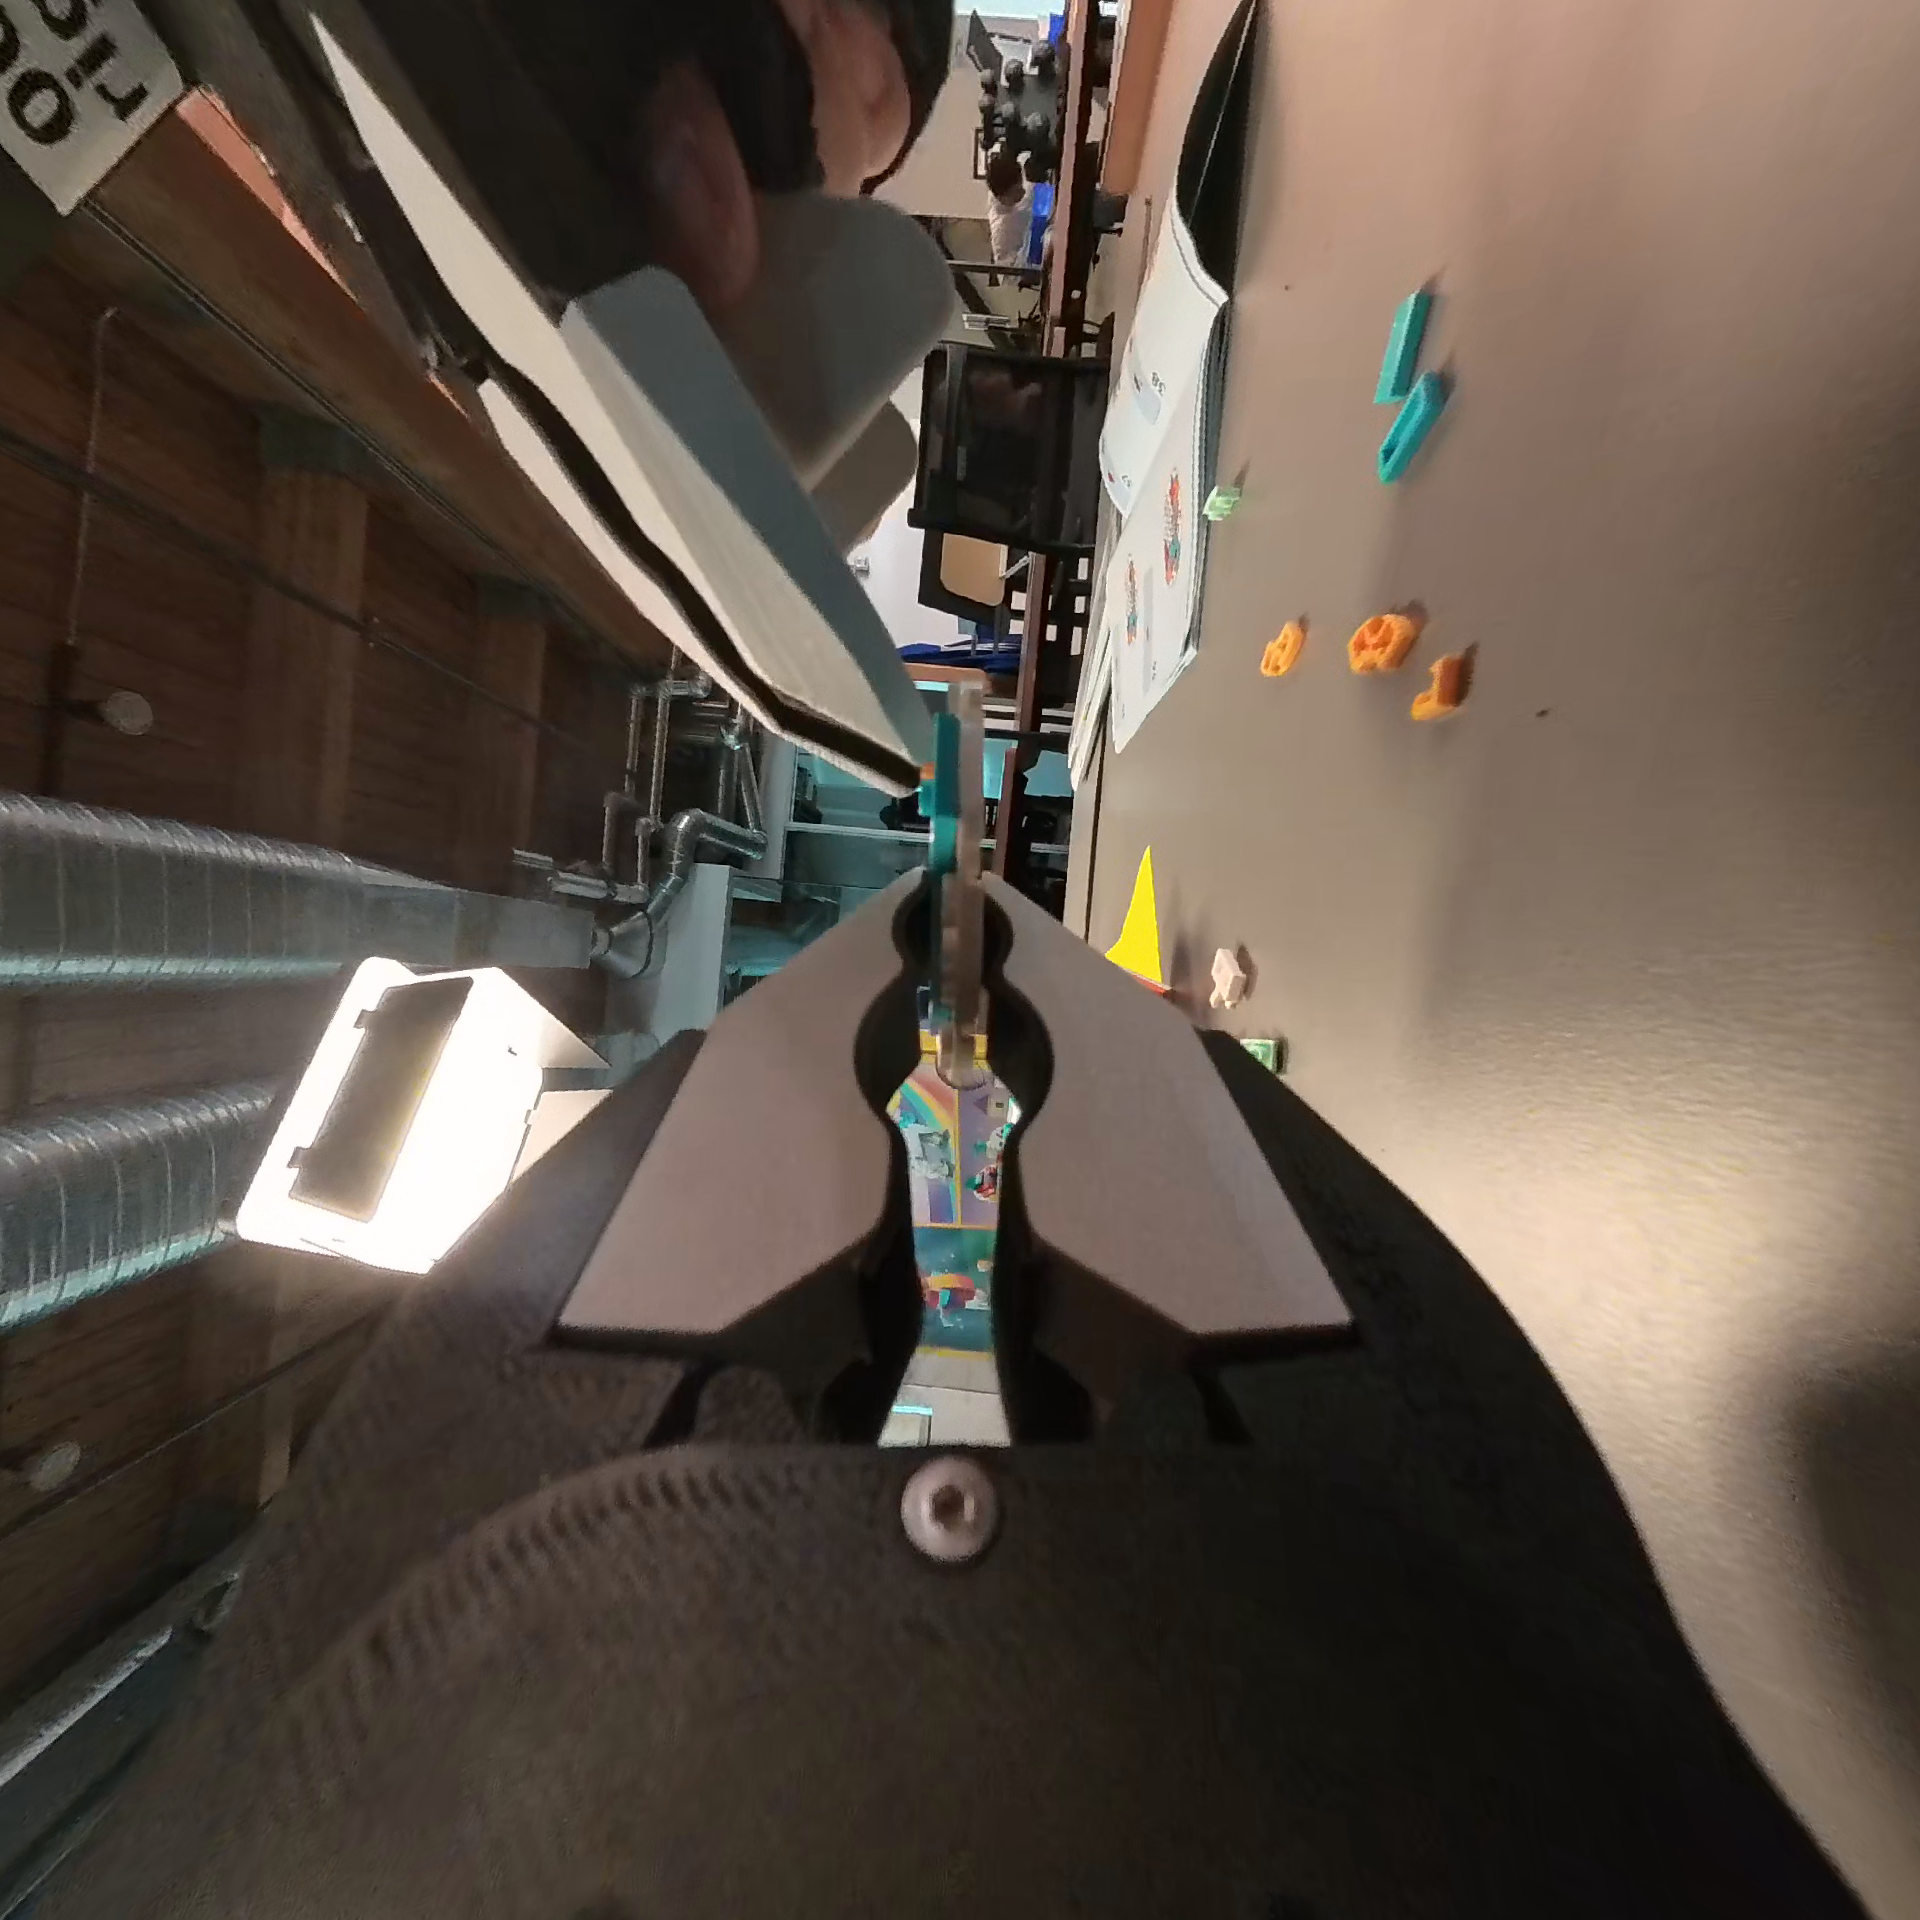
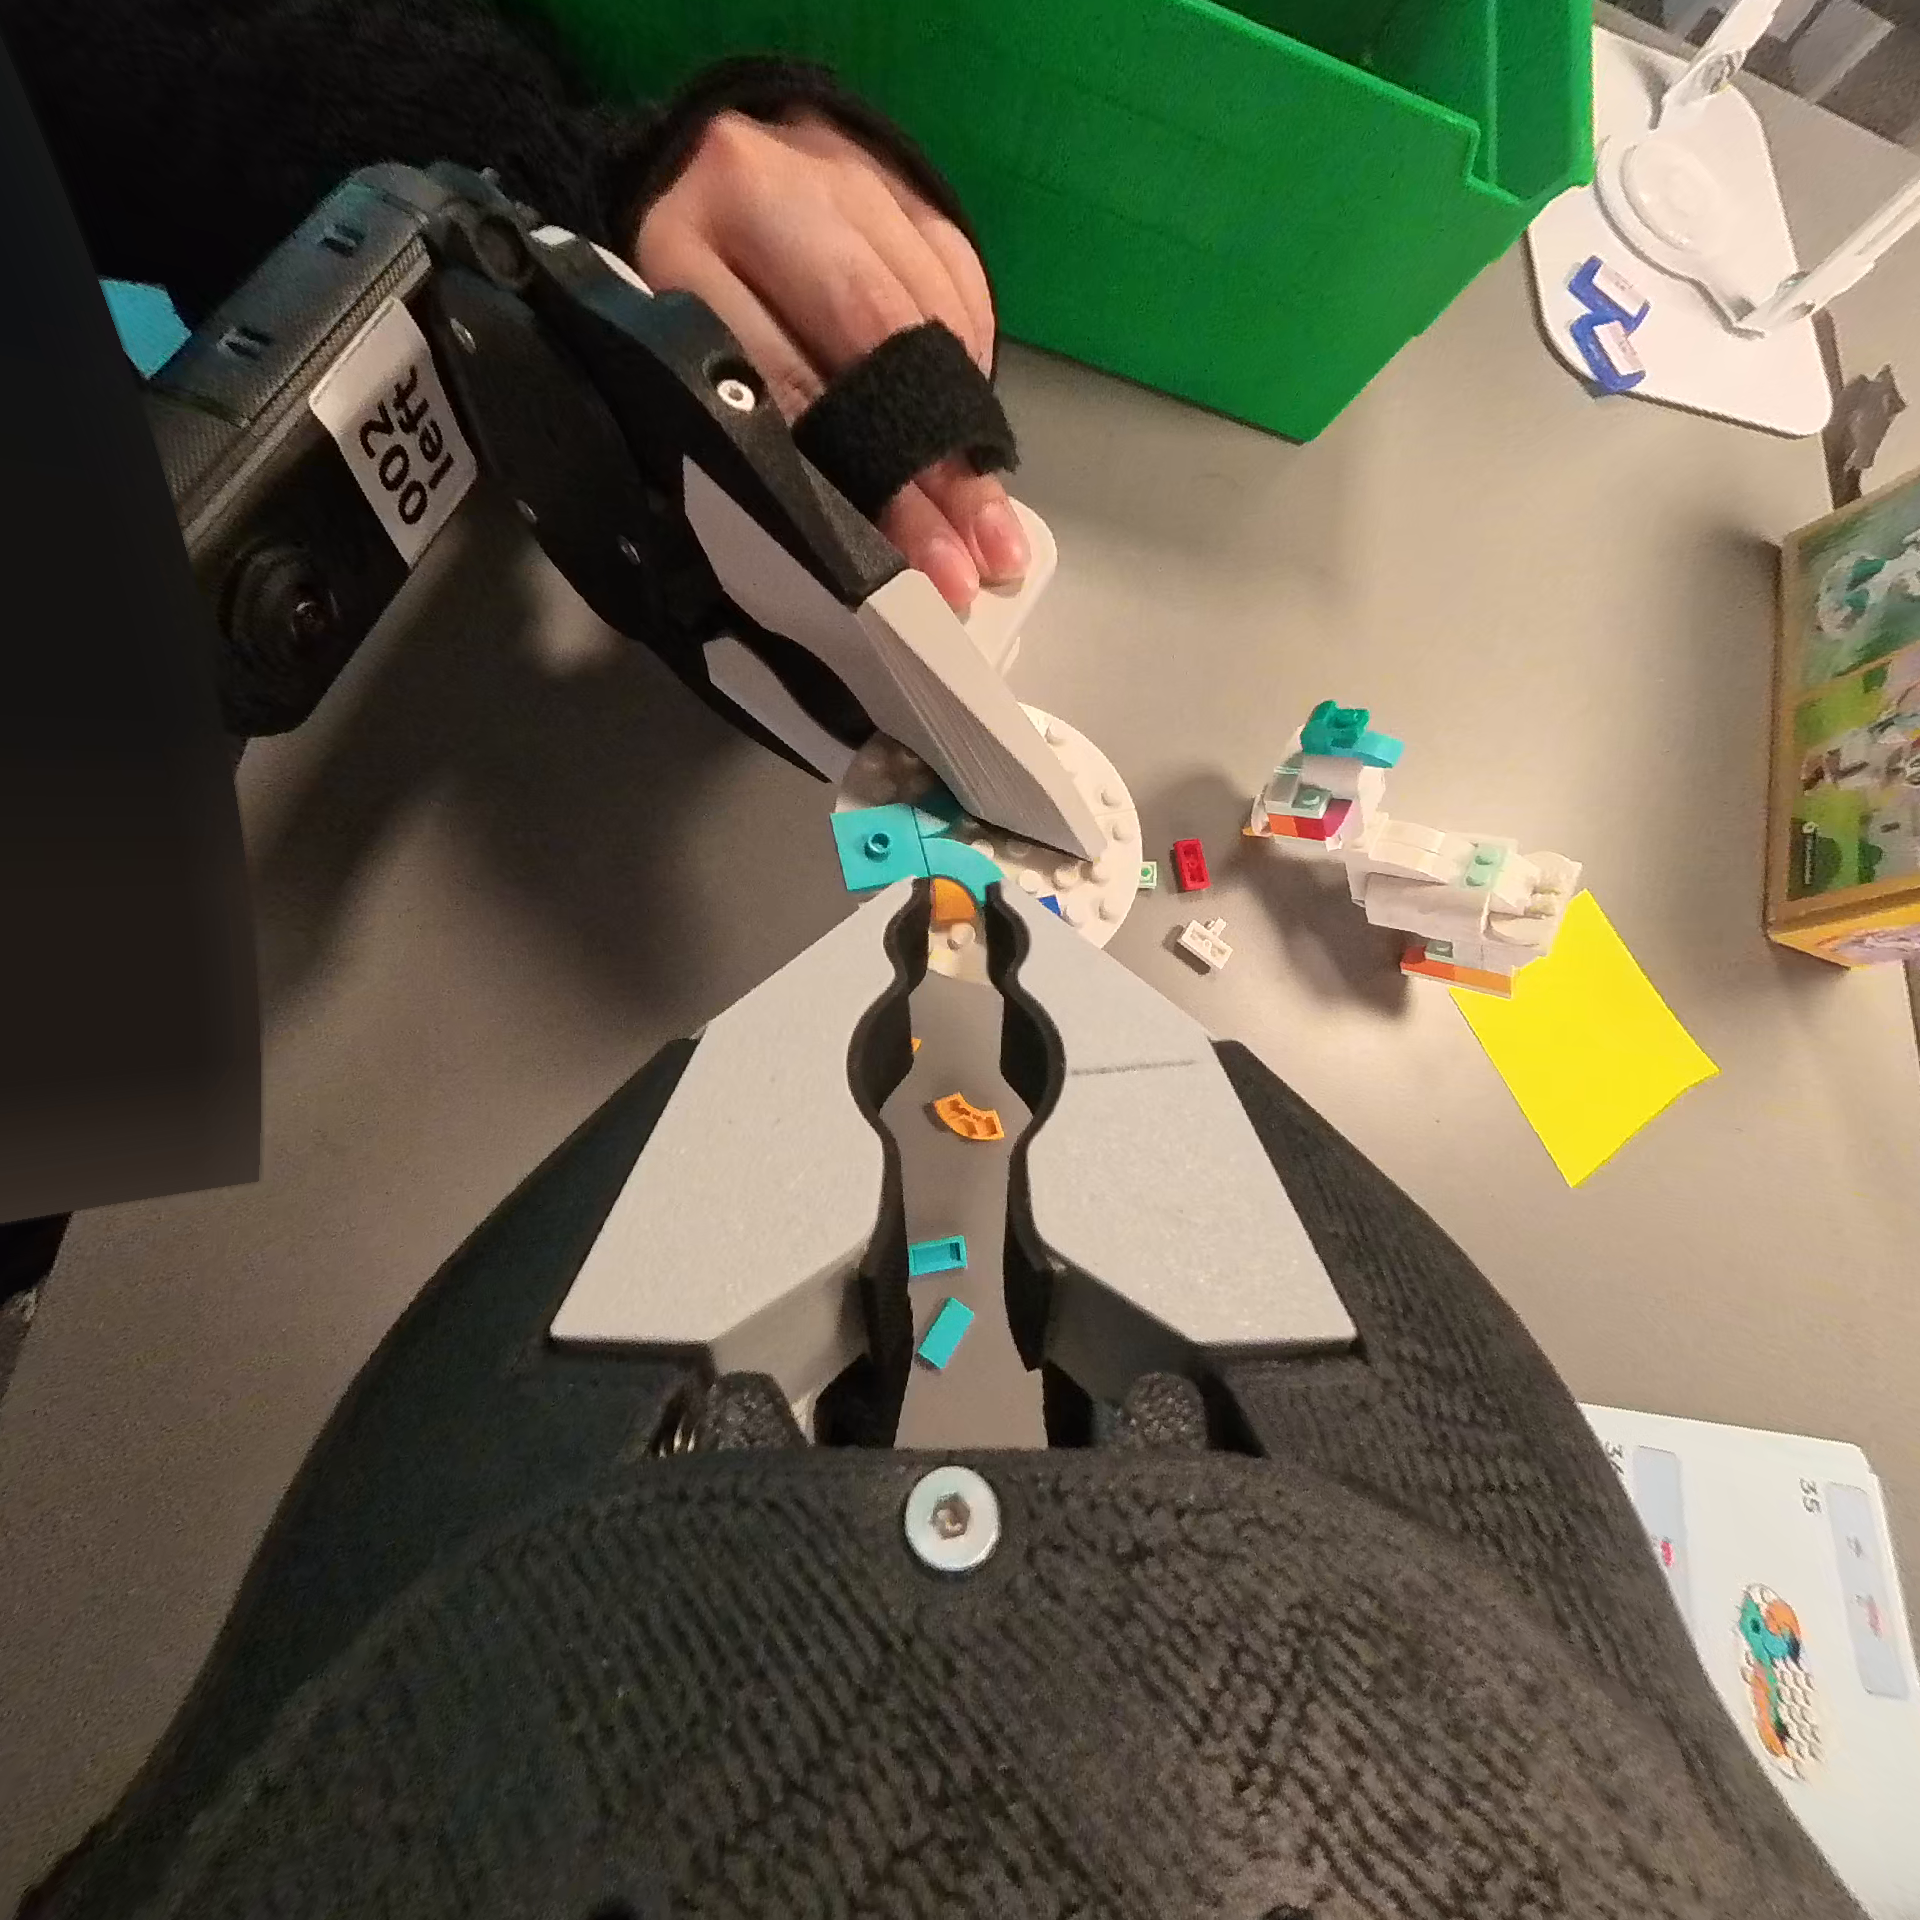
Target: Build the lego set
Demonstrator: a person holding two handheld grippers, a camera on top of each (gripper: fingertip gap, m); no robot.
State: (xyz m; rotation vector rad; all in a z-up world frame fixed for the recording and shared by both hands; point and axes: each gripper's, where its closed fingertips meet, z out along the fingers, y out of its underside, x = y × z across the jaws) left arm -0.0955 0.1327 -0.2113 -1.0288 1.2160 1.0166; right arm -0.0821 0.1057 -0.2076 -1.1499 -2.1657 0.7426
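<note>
Tools meet above the counter (image 2: 520, 935): the left tool (image 2: 1075, 847) is clamped on the round white plate (image 2: 1107, 831), held edge-on. The right tool (image 2: 951, 894) pinches an orange piece (image 2: 948, 900) against the plate's teal tiles (image 2: 878, 847).

Left gripper (image 2: 1039, 847) with black textured body, pale grey wedge fingers (image 2: 966, 727), white label, camera lens, silver screw, right gripper (image 2: 954, 894) alike, person's hand (image 2: 831, 281) in black sleeve, black strap over finger

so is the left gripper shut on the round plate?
Yes: left gripper fingers pinch the round white plate edge-on, no gap.
</note>
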